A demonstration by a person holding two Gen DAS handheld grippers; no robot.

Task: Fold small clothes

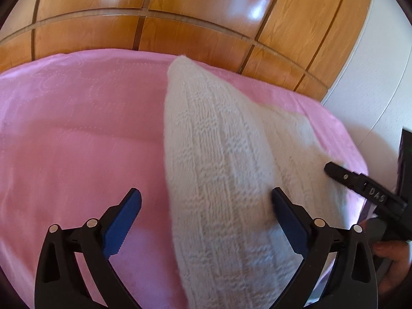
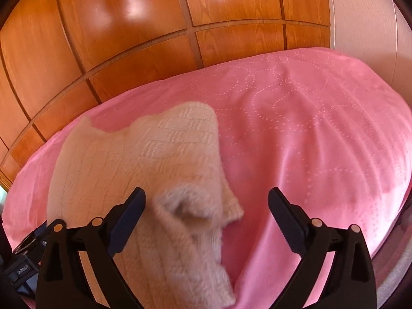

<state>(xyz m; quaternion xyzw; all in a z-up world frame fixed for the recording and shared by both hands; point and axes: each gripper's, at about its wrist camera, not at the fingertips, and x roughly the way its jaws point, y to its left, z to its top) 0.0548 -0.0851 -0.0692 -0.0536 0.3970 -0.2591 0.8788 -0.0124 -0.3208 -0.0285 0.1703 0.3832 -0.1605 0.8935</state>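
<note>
Wood-panelled wall point(image 1: 180, 13) fills the background in both views, with a white wall section point(image 1: 373, 90) to its right. Pink quilted bedspread point(image 2: 309, 128) covers the whole work surface, stitched dotted circles visible on it. White knit garment point(image 1: 226, 167) lies on the bedspread, folded into a long narrow shape; in the right wrist view it sits on the left half of the spread, with a fuzzy folded corner raised near the camera. Left gripper point(image 1: 206, 203): jaws spread wide, blue pads not pressing anything; the garment lies below and between them, nearer the right-hand finger. Right gripper point(image 2: 206, 200): jaws wide too, nothing clamped; the garment's fuzzy corner sits between the fingers, close to the left one. In the left view, one right gripper finger reaches the garment's right edge, and a person's hand point(image 1: 394, 257) shows at the lower right.
</note>
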